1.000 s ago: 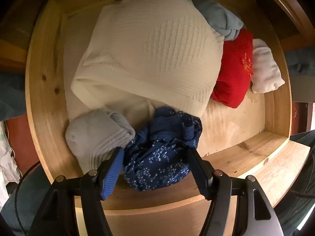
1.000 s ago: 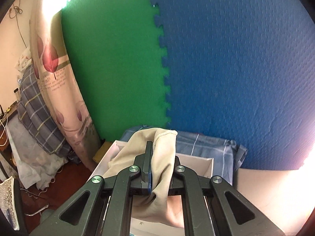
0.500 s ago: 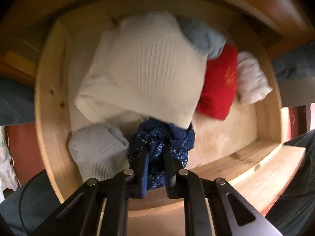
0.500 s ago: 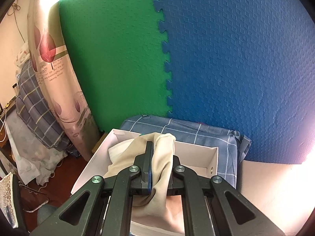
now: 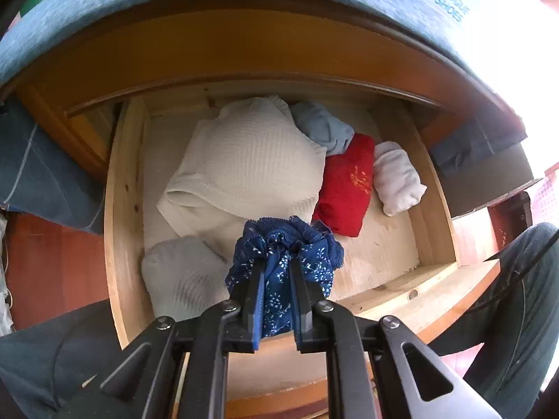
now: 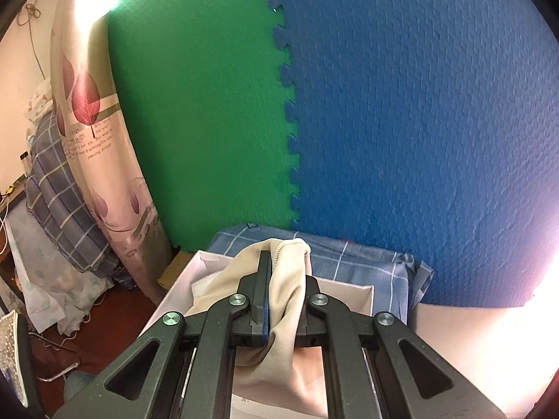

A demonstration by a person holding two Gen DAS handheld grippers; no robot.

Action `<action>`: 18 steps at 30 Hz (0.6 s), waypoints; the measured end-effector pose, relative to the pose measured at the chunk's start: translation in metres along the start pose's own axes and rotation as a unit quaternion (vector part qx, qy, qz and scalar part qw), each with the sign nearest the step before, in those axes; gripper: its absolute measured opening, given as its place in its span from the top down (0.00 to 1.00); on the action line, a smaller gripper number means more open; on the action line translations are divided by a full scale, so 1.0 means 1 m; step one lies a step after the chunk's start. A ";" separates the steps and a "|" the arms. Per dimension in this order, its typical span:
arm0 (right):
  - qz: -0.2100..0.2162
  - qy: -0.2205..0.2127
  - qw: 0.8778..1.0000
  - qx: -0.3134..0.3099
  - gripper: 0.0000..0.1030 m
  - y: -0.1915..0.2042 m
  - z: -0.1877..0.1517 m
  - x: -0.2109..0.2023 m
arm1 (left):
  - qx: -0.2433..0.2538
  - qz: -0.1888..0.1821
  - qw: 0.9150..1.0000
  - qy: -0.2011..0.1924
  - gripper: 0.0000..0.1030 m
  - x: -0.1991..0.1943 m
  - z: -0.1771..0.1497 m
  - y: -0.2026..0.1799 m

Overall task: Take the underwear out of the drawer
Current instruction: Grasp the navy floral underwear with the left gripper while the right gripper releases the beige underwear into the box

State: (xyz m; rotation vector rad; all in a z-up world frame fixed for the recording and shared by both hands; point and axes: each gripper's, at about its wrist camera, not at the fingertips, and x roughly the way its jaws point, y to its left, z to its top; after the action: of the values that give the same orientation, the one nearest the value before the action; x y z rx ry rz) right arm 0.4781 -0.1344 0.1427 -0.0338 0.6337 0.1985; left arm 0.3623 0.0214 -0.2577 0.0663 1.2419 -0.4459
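**A:** How far along is this judged to be? Going left to right in the pale wooden drawer [image 5: 120, 209]: a grey ribbed knit bundle [image 5: 181, 276] is seen at the front left, a big cream ribbed knit garment [image 5: 244, 164] behind it, then a grey-blue rolled piece [image 5: 321, 129], a red folded cloth with gold embroidery [image 5: 346, 192] and a white rolled cloth [image 5: 396, 178].

**B:** About halfway, it'd be said. The navy floral lace-trimmed underwear [image 5: 283, 258] is pinched in the left gripper [image 5: 276, 272], jaws clamped on the fabric, and it looks bunched up above the drawer's front part, not yet carried clear of it.

**A:** And the other side?

**B:** The right gripper [image 6: 283, 289] is closed on a beige stretchy undergarment [image 6: 279, 300], held over a white open cardboard box [image 6: 353, 288]. So one piece looks to be out already; dropping it and bringing the navy one across are left. The rolled pieces can't be identified for sure.
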 end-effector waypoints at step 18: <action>0.031 0.046 0.998 -0.005 0.94 0.040 -0.008 0.027 | -0.011 -0.035 0.999 -0.030 0.88 -0.013 -0.005 0.008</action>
State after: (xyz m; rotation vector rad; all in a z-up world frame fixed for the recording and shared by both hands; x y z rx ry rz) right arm 0.4873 -0.0914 0.1216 -0.0332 0.7257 0.2610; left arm 0.3574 0.0344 -0.2491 -0.0098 1.1923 -0.4915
